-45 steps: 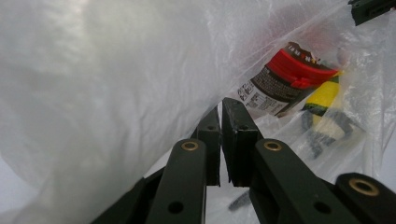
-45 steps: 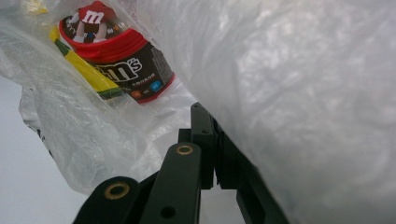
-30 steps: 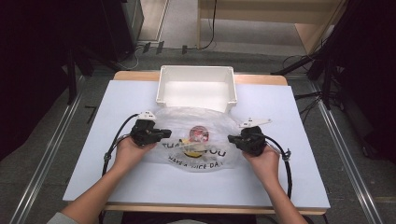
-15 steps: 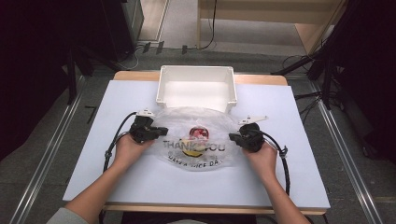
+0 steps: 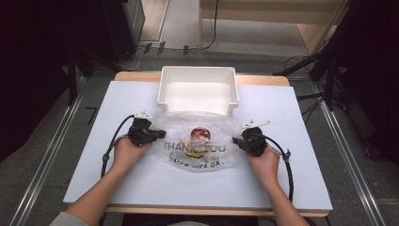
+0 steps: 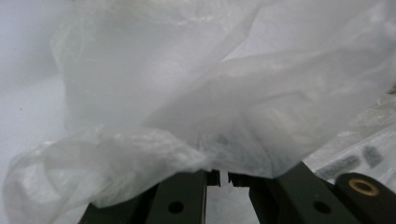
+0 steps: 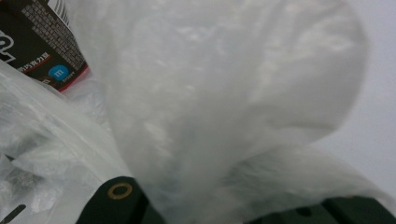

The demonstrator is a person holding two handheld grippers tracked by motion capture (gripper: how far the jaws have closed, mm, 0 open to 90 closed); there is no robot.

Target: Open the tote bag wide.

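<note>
A clear plastic bag (image 5: pixel 197 155) printed "THANK YOU" lies on the white table, with a red and a yellow item (image 5: pixel 200 135) showing through it. My left gripper (image 5: pixel 160 134) is shut on the bag's left edge, and the thin film (image 6: pixel 196 116) bunches over its black jaws. My right gripper (image 5: pixel 236 141) is shut on the bag's right edge; crumpled film (image 7: pixel 224 116) covers its jaws. A dark printed packet (image 7: pixel 37 42) shows through the bag at upper left in the right gripper view.
A white rectangular bin (image 5: pixel 198 88) stands just beyond the bag at the table's far middle. Black cables (image 5: pixel 110 148) trail from both grippers toward the near edge. The white table top (image 5: pixel 291 117) has a wooden rim at the far side.
Both grippers have drawn slightly apart, and the bag now lies more spread between them. The hands have otherwise barely shifted.
</note>
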